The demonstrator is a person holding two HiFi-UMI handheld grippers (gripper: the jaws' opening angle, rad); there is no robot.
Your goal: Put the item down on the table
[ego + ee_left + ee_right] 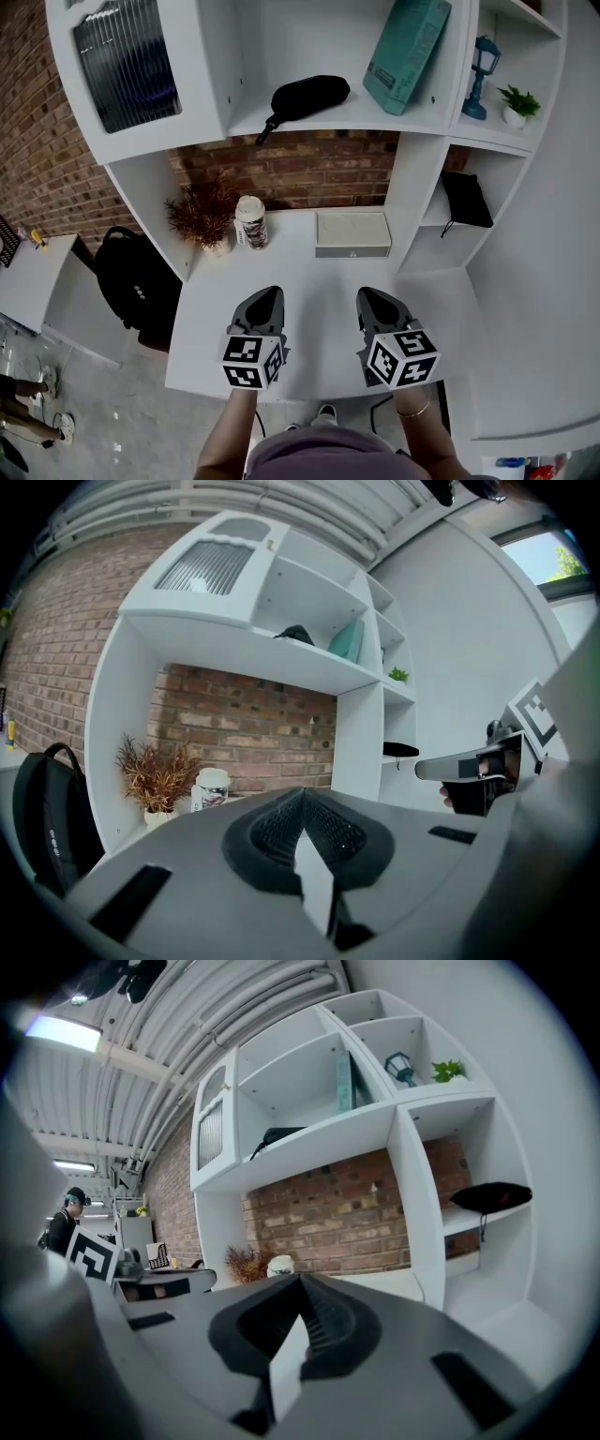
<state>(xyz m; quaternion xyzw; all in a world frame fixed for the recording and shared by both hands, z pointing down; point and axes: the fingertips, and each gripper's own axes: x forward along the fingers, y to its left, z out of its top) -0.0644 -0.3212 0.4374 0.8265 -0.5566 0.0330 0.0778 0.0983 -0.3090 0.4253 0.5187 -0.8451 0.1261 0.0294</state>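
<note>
Both grippers hover side by side over the near half of the white table (319, 281). My left gripper (267, 292) is shut, its jaws meeting in a point with nothing between them, as the left gripper view (302, 799) confirms. My right gripper (372, 294) is shut too and holds nothing (302, 1288). On the table near the back wall stand a white jar (251, 221) and a flat white box (352, 232), well ahead of both grippers. Neither gripper touches any object.
A dried plant in a vase (202, 216) stands left of the jar. The upper shelf holds a black pouch (305, 97), a teal box (406, 52), a blue lantern (481, 75) and a small green plant (517, 103). Another black pouch (466, 199) lies in the right cubby. A black backpack (136, 277) sits left of the table.
</note>
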